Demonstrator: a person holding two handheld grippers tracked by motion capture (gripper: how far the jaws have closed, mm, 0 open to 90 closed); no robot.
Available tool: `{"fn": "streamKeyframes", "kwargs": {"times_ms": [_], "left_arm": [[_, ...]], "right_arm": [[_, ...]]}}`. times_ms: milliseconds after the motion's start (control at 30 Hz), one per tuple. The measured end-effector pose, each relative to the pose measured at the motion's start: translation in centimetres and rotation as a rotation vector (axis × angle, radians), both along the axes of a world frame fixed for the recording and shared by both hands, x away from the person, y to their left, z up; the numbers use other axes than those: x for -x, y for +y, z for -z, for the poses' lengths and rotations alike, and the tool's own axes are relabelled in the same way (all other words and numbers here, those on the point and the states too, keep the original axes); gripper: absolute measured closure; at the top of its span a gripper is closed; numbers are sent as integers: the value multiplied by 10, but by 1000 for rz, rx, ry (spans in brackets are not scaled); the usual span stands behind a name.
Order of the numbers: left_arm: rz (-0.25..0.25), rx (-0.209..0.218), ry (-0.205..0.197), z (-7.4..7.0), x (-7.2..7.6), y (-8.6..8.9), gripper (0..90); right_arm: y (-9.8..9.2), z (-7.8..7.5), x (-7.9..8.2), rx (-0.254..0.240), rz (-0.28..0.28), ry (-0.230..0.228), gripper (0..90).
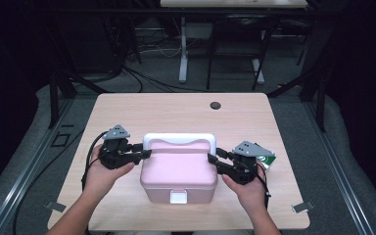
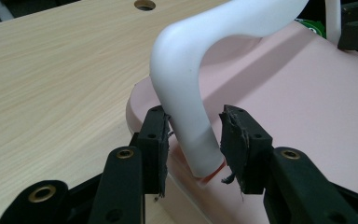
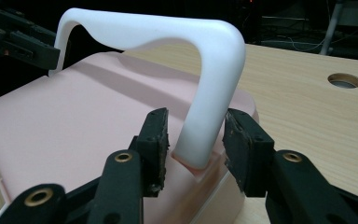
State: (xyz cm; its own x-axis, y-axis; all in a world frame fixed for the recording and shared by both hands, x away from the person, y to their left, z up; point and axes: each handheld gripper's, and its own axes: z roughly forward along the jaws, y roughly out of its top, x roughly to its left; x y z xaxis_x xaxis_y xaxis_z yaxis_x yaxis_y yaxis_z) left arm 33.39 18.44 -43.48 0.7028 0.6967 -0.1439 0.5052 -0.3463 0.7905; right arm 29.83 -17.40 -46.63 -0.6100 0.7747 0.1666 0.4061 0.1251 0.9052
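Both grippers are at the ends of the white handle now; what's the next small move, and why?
Probably close both grippers a little. Each of the handle's legs stands between open jaws: the left gripper's near pad barely touches it, with a gap on the other side, and the right gripper shows gaps on both. The box sits shut on the table.

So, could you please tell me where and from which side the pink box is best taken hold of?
Probably by its raised white handle, at the two upright legs where it meets the lid. They stand clear of the pink box, so each claw can straddle one from its own side: the left claw at the left leg, the right claw at the right.
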Motion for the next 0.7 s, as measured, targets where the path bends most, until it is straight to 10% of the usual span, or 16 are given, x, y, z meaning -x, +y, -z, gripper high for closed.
{"fn": "streamKeyframes", "kwargs": {"times_ms": [700], "left_arm": [[14, 6, -51, -3, 14, 4, 691]], "right_arm": [[-2, 0, 7, 18, -25, -82, 715]]}}
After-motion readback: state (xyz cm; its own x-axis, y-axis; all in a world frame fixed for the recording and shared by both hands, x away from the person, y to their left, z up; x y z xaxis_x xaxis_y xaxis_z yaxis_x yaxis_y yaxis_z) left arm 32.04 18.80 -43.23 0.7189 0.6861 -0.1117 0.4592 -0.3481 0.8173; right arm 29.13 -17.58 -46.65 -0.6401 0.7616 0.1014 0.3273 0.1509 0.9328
